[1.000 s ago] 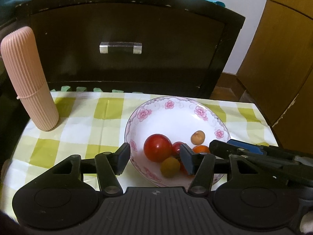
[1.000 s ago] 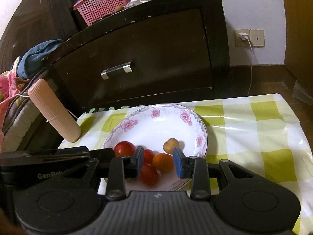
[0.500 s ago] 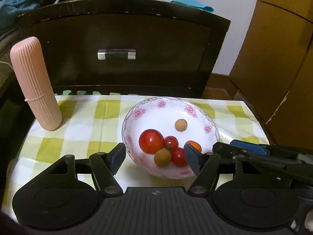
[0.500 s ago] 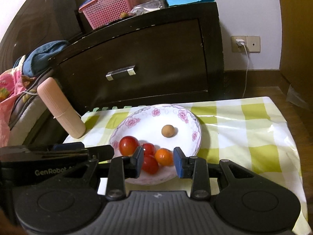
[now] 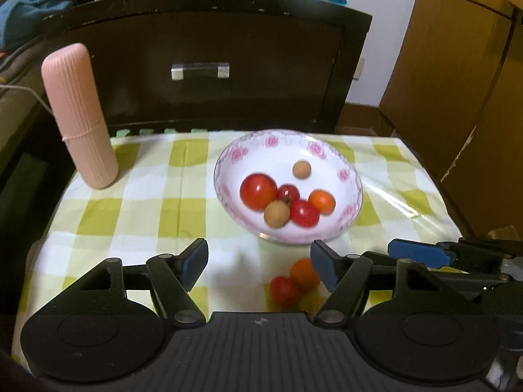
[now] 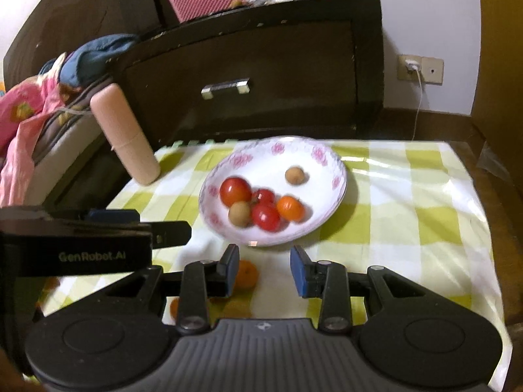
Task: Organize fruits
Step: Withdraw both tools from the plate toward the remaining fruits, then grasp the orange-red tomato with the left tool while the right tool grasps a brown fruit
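Note:
A white floral bowl [image 5: 349,192] [image 6: 336,170] sits mid-table and holds several small fruits: a big red tomato [image 5: 258,191] [image 6: 235,191], smaller red ones, an orange one [image 5: 322,202] [image 6: 290,208] and two tan ones. On the cloth in front of the bowl lie a red fruit [image 5: 283,290] and an orange fruit [image 5: 303,272] [image 6: 246,274]. My left gripper [image 5: 258,258] is open and empty, above the near cloth. My right gripper [image 6: 264,269] is open and empty, just in front of the bowl.
A pink ribbed cylinder case [image 5: 80,116] [image 6: 126,134] stands at the table's back left. A dark drawer cabinet [image 5: 202,62] rises behind the green-checked cloth [image 5: 137,202]. A wooden wardrobe [image 5: 457,81] is to the right. More fruit bits show under my right gripper [image 6: 175,307].
Both grippers have pulled back and up from the bowl. The bowl now looks farther away, and loose fruits on the near cloth have come into view.

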A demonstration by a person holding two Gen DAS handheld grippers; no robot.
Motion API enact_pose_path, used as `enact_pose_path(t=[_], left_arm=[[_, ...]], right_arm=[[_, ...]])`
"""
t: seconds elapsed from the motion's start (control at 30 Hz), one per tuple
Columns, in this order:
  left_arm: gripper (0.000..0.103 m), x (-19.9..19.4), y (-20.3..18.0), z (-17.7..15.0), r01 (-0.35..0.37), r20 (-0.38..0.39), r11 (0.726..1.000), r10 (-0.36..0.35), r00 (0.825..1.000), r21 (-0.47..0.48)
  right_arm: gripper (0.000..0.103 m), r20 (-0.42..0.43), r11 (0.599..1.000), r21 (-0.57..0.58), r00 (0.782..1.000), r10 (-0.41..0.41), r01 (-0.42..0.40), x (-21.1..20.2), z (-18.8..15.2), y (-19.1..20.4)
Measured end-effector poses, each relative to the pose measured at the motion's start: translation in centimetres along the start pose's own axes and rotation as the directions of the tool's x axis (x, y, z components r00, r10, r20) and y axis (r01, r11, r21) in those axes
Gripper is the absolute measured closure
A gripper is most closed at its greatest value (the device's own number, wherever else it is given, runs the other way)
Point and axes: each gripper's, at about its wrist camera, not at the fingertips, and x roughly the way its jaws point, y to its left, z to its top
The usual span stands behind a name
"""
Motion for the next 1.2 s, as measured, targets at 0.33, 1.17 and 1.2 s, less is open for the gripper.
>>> enact_pose_path(t=[0.33,1.17,1.2], left_arm=[[0.027,-1.5,0.9,-2.5,-0.007,-0.047,1.000,0.007,0.999,0.004],[0.021,-0.9,2.3,-4.4,-0.014,-0.124,0.999,0.019,0.992,0.038],[0.021,-0.8,2.2,-4.5,-0.014,-0.126,0.999,0.019,0.992,0.044]], right_arm=[[0.068,-0.057,1.000,-0.020,0.998,0.015,-0.016,0.1,-2.3,1.3],[0.068,-0.160,0.998,-0.068,0.987,0.001,-0.012,5.7,-3.2,2.4],[0.068,-0.158,0.998,-0.069,0.987,0.002,-0.013,5.8,-3.1,2.4]])
